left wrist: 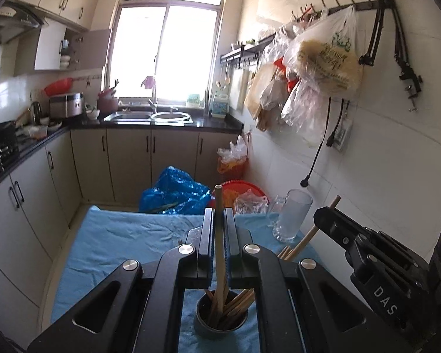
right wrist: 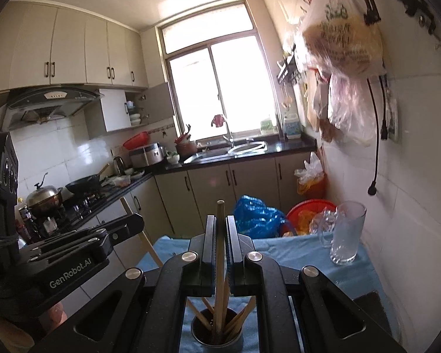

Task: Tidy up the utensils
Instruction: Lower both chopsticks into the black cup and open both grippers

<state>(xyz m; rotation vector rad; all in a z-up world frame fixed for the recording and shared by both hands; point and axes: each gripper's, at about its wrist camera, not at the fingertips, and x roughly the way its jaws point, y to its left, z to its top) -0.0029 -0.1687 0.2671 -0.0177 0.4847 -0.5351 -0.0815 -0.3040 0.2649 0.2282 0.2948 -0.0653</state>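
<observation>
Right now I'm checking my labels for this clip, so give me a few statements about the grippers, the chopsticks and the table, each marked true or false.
1. The left gripper is shut on a chopstick. True.
2. The right gripper is open and empty. False: it is shut on a chopstick.
3. The dark cup holds several chopsticks. True.
4. The glass mug lies on its side. False: it stands upright.
5. The table's cloth is red. False: it is blue.
</observation>
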